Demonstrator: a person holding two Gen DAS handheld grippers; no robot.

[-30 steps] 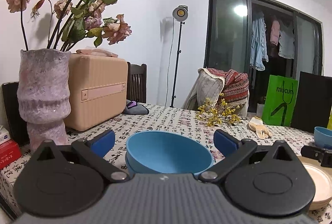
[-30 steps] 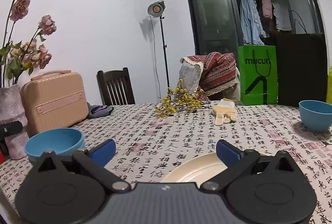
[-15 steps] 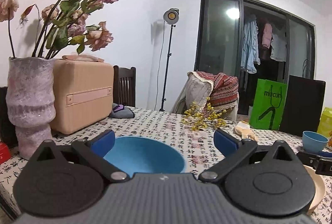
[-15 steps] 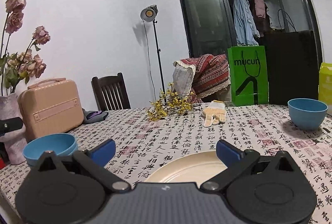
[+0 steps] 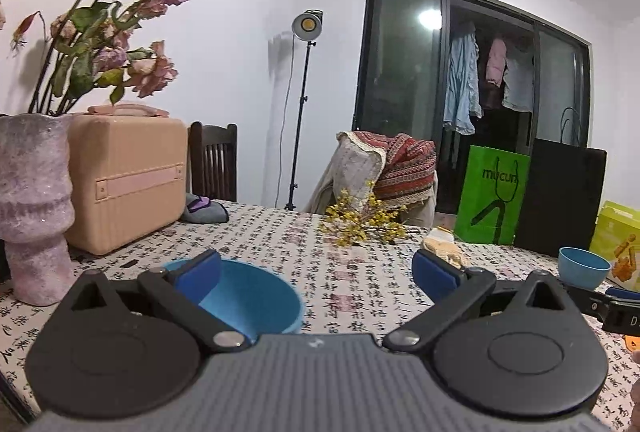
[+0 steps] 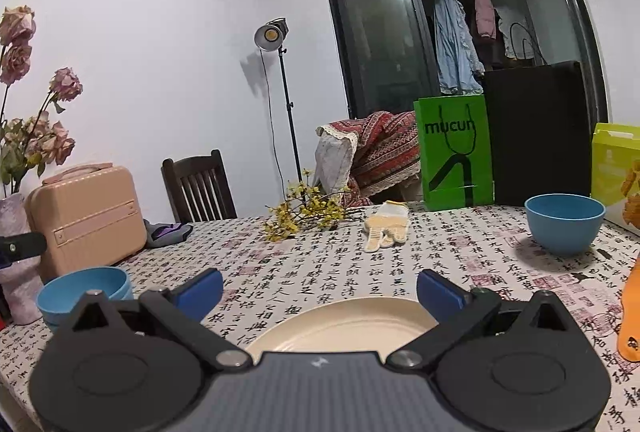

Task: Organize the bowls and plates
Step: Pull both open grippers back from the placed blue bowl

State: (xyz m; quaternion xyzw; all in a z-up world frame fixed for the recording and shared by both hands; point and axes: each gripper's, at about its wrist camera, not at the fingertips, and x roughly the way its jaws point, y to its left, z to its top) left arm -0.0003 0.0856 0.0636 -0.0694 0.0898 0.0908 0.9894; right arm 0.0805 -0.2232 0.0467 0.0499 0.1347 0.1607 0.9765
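A blue bowl [image 5: 256,306] sits on the patterned tablecloth just under my left gripper [image 5: 316,274], which is open; its left finger [image 5: 198,272] overlaps the bowl's left side. From the right wrist view this bowl [image 6: 82,290] looks like two nested bowls. A cream plate [image 6: 348,324] lies on the cloth below and between the open fingers of my right gripper [image 6: 320,288], which holds nothing. A second blue bowl [image 6: 564,228] stands alone at the far right of the table, also seen small in the left wrist view [image 5: 583,267].
A pink vase [image 5: 34,208] with dried roses and a peach case [image 5: 124,184] stand at the left. A yellow flower sprig [image 6: 304,220], a glove [image 6: 386,228], a green bag [image 6: 456,152], a black bag [image 6: 540,136] and a yellow-green box [image 6: 616,168] line the far side. An orange object [image 6: 630,316] is at the right edge.
My left gripper has shifted to the right, so the blue bowl has gone from centred between the fingers to under the left finger. The right gripper has stayed over the plate with little movement.
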